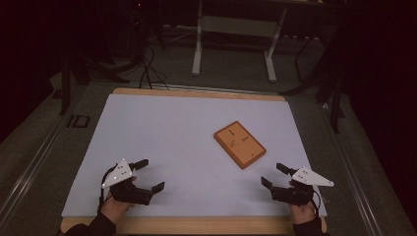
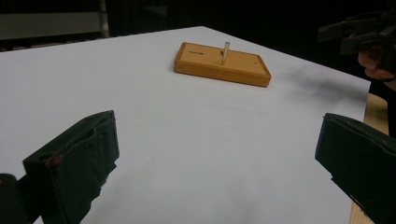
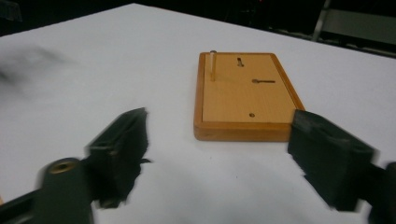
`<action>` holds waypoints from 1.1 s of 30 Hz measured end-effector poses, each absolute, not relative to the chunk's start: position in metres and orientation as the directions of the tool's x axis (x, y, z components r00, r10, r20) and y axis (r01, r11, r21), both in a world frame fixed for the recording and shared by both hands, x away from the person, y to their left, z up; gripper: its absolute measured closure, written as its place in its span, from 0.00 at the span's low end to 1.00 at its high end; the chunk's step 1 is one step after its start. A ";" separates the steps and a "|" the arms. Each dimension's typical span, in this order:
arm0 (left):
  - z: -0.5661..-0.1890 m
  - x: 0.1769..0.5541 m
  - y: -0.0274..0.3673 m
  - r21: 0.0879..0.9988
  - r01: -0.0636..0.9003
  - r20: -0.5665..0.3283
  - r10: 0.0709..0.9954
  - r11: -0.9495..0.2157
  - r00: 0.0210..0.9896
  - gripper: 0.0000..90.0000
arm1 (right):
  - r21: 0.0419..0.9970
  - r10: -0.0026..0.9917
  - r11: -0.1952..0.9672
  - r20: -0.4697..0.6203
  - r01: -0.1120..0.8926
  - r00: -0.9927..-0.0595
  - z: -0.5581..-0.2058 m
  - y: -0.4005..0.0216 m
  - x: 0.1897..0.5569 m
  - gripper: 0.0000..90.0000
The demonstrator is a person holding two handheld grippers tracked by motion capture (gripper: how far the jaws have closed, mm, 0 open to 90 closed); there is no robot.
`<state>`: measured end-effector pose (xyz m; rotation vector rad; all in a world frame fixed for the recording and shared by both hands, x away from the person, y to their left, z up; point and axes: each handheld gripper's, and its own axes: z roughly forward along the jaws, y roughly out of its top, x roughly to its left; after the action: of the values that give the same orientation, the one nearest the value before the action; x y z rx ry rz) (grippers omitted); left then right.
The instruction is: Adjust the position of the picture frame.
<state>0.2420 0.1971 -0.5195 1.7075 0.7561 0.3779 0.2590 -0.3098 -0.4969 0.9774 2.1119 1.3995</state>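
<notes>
Right, both grippers sit at the near edge of the white table (image 1: 147,128), jaws wide, nothing in them. Left gripper (image 1: 145,176) is near-left, well apart from the board (image 1: 239,144); right gripper (image 1: 275,175) is near-right, close to the board's near corner but not touching. The board is a flat orange wooden slab, lying askew right of centre, with a thin peg (image 2: 225,52) standing upright in it and a few small holes or slots in the top; the right gripper view is blurred, so I can't tell what the dark marks are exactly.

Step in hand looks like the approach to the board or peg, most likely by the right gripper. To do it well: come in level, line the jaws either side of the peg, keep them clear of the board's raised rim, close only once the peg sits between the pads. Pull straight up so it doesn't bind. Left gripper could pin the board down so it doesn't slide on the smooth table.
</notes>
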 end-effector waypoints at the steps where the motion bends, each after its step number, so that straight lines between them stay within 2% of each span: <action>1: -0.519 0.242 0.197 0.951 0.285 -0.136 0.664 -0.121 0.735 0.00 | 0.911 0.738 0.251 0.039 0.328 -0.674 -0.497 -0.310 0.260 0.21; 7: -0.517 0.241 0.199 0.954 0.278 -0.134 0.672 -0.111 0.728 0.00 | 0.892 0.725 0.280 0.046 0.355 -0.688 -0.496 -0.302 0.258 0.12; 10: -0.516 0.241 0.199 0.953 0.280 -0.131 0.675 -0.116 0.726 0.00 | 0.893 0.714 0.276 0.056 0.355 -0.698 -0.492 -0.298 0.257 0.11; 16: -0.515 0.242 0.198 0.950 0.283 -0.127 0.673 -0.128 0.729 0.00 | 0.902 0.707 0.301 0.006 0.309 -0.707 -0.481 -0.287 0.258 0.10; 25: -0.515 0.240 0.196 0.950 0.280 -0.121 0.667 -0.137 0.735 0.00 | 0.912 0.676 0.322 -0.032 0.255 -0.736 -0.462 -0.266 0.292 0.10; 29: -0.515 0.240 0.196 0.950 0.282 -0.125 0.664 -0.135 0.737 0.00 | 0.893 0.659 0.361 -0.039 0.270 -0.751 -0.461 -0.255 0.314 0.11; 33: -0.516 0.240 0.196 0.950 0.283 -0.127 0.661 -0.134 0.739 0.00 | 0.883 0.659 0.365 -0.020 0.297 -0.752 -0.466 -0.249 0.335 0.16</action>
<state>0.2400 0.1957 -0.5158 1.7221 0.7528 0.3860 0.3354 -0.2490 -0.4664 0.8349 2.2614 1.3466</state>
